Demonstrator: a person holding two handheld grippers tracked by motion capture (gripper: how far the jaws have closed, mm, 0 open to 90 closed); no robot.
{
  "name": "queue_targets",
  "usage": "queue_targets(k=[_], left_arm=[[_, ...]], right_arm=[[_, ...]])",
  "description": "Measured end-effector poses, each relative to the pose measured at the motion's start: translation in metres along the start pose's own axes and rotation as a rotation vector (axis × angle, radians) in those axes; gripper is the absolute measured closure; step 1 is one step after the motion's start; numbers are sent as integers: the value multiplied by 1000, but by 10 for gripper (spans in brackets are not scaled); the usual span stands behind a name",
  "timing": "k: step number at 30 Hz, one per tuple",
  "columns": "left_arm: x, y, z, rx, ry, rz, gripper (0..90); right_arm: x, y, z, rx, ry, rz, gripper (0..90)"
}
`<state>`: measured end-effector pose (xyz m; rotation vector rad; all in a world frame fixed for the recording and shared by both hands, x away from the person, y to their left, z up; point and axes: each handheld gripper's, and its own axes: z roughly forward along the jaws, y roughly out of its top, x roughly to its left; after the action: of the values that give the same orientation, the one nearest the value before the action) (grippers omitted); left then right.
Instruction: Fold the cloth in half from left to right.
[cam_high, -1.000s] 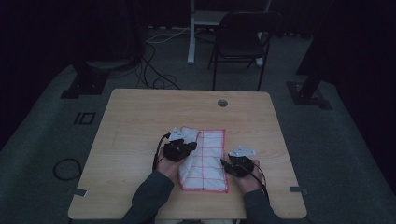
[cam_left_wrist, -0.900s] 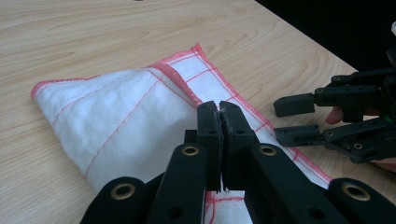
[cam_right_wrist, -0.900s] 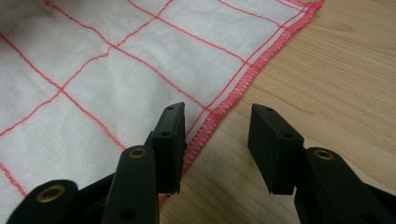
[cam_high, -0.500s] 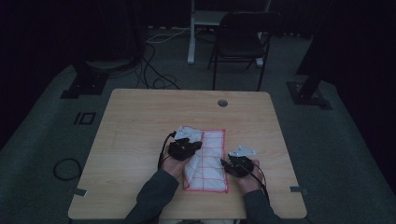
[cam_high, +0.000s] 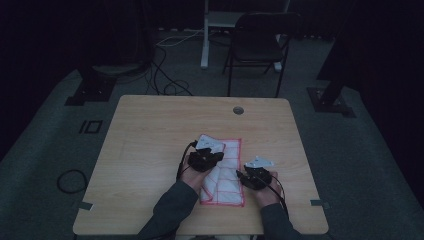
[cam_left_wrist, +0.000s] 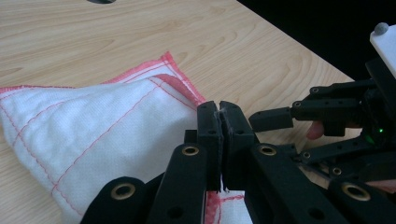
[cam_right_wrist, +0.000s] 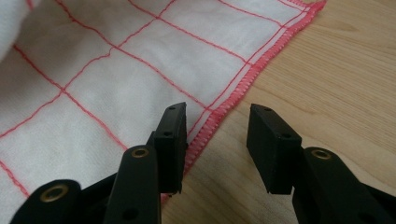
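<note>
Two tongs at a red-checked cloth on a wooden table

The left tongs (cam_left_wrist: 219, 140) are pinched tight on a fold of the cloth (cam_high: 225, 170), lifted over its middle. The right tongs (cam_right_wrist: 219, 144) stand wide apart, straddling the cloth's red hem, one jaw over the fabric. The table (cam_high: 150, 130) stands on grey carpet; beyond it, a folding chair (cam_high: 260, 45).

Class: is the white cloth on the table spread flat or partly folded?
Partly folded: the cloth's left side is doubled over, pinched in the left gripper.

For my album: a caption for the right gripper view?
Open hand-held gripper straddling the red-stitched edge of a white cloth.
</note>
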<state>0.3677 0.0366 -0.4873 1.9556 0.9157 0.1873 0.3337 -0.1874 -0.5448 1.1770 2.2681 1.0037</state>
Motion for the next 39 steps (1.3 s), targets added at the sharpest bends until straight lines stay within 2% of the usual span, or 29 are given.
queue_targets(k=[7, 11, 18, 19, 21, 25, 28, 34, 39], left_arm=[[-8, 2, 14, 17, -10, 8, 886], [-13, 4, 20, 17, -21, -3, 886], [-21, 8, 31, 22, -38, 12, 884], [-21, 8, 31, 22, -43, 17, 876], [-20, 6, 31, 23, -48, 16, 804], [-16, 4, 21, 21, -32, 14, 775], [-14, 0, 9, 19, -18, 29, 755], [-7, -12, -13, 17, 0, 22, 718], [0, -21, -19, 30, 20, 7, 708]], right_arm=[[0, 0, 0, 0, 1, 3, 591], [0, 0, 0, -1, 3, 5, 591], [-1, 0, 0, -1, 6, 11, 590], [0, 0, 0, -1, 6, 12, 590], [-1, -1, 0, -1, 7, 15, 587], [-1, -1, 0, -3, 9, 15, 583], [-1, -1, 0, -2, 9, 16, 583], [-1, -1, 0, -2, 7, 17, 582], [-1, -1, 0, -2, 9, 18, 582]])
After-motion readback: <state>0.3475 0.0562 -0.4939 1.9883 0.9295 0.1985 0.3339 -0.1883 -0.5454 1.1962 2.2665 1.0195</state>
